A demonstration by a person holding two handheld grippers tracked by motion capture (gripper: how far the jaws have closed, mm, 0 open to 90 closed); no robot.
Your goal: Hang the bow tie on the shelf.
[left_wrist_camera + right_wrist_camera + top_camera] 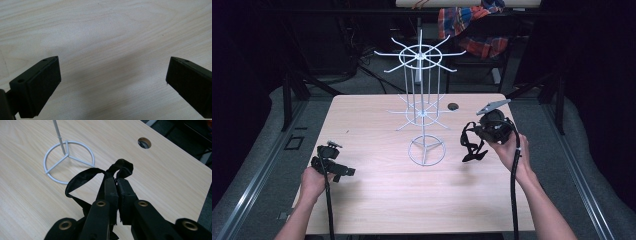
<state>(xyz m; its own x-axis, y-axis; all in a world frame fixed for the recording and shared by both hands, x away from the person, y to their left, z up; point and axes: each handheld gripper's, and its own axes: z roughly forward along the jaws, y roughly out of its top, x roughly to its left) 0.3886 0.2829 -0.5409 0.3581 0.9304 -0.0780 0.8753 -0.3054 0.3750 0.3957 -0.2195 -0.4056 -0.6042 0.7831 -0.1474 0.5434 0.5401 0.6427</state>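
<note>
A white wire display stand (422, 90) with radiating hooks rises from a ring base (426, 150) at the middle of the wooden table (377, 200). My right gripper (472, 134) is held above the table just right of the base, shut on a black strap (472, 147) that hangs in loops from its jaws. In the right gripper view the black strap (85, 176) loops out past the closed fingertips (117, 183), with the ring base (68, 161) beyond. My left gripper (343, 171) rests low at the table's left, open; its jaws stand wide apart over bare wood (112, 45).
A round cable hole (453, 106) sits in the table behind the stand, also seen as a hole (144, 142) in the right gripper view. Plaid cloth (472, 25) hangs on a rack beyond the table. Metal rails and dark floor flank both sides.
</note>
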